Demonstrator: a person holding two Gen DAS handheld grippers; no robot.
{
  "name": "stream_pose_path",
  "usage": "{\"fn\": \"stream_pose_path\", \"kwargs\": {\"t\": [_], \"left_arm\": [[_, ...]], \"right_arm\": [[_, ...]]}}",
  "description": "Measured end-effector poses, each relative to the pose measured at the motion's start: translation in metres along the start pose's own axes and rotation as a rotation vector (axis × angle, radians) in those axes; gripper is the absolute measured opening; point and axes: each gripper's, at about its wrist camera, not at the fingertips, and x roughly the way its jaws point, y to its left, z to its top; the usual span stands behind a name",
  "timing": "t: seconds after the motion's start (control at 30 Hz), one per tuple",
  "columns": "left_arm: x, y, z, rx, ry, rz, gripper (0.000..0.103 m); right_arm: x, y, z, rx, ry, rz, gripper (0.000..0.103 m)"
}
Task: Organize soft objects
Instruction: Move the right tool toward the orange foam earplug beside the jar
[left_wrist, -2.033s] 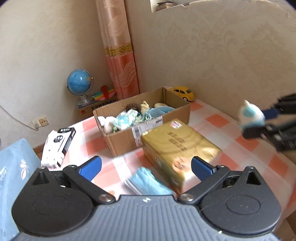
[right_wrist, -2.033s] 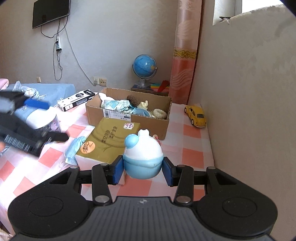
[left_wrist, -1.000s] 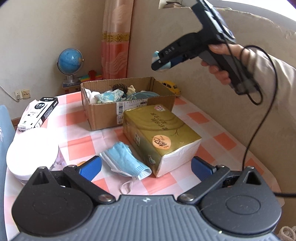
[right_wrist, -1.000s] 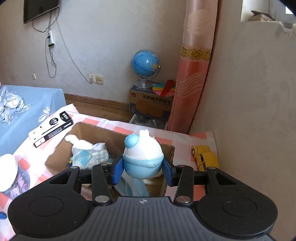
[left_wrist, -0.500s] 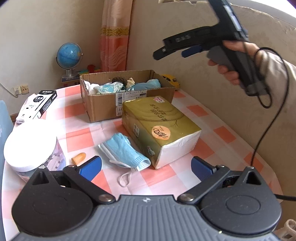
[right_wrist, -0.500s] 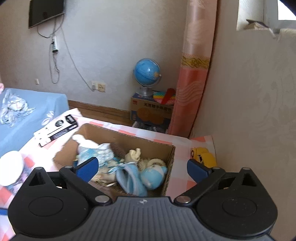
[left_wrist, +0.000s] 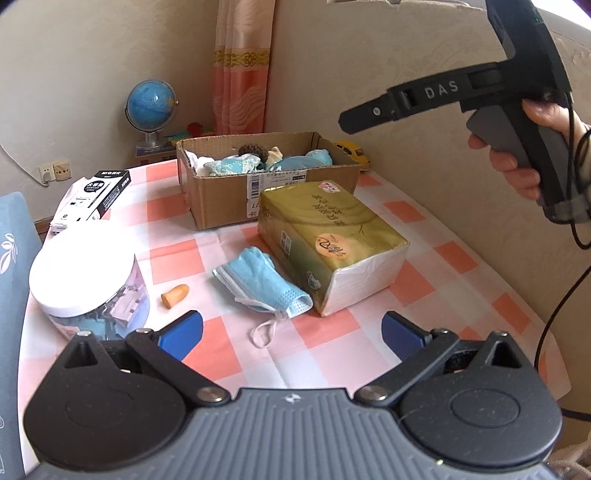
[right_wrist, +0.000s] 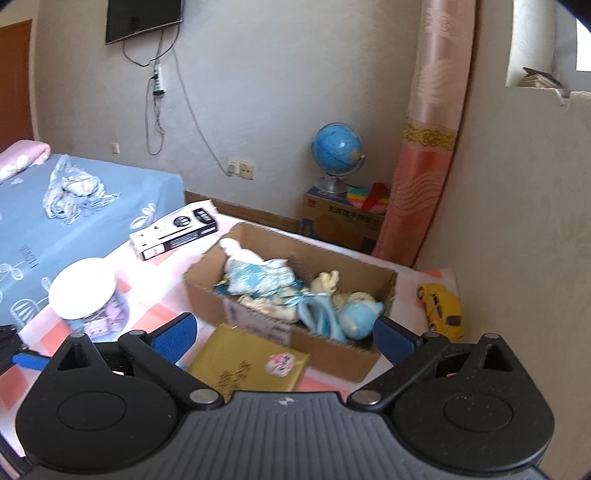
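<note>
The open brown cardboard box (right_wrist: 291, 291) is already holding a heap of soft things: a pale blue patterned cloth bundle (right_wrist: 258, 277), cream plush pieces, and a round blue-and-white plush toy (right_wrist: 356, 314) lying at the box's near right corner. Left out on the pink-and-white checked surface (left_wrist: 332, 339) are a crumpled blue disposable face mask (left_wrist: 262, 282), lying against the gold-wrapped pack of tissues (left_wrist: 328, 236), and a small orange foam earplug (left_wrist: 175, 294) between the mask and the white-lidded clear plastic jar (left_wrist: 88, 284). So the sorting looks partly done, with the mask and perhaps the earplug and tissue pack remaining.

The right gripper (right_wrist: 284, 334) is hanging above the box and tissue pack, tilted downward, its jaws having just been opening and now standing wide apart with nothing between them. In the left wrist view it is held high in a person's hand (left_wrist: 524, 147), a cable trailing from it. The left gripper (left_wrist: 291, 330) is pointing down toward the mask, jaws spread wide and empty, well short of touching it.
</note>
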Motion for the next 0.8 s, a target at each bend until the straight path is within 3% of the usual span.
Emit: {"fn": "stream_pose_path", "kwargs": {"t": [0.37, 0.8], "left_arm": [[-0.007, 0.010, -0.008, 0.000, 0.002, 0.004, 0.102], [-0.011, 0.039, -0.021, -0.059, 0.011, 0.031, 0.102]], "right_arm": [[0.002, 0.028, 0.000, -0.039, 0.015, 0.041, 0.103], [0.029, 0.089, 0.006, -0.135, 0.058, 0.168, 0.101]]}}
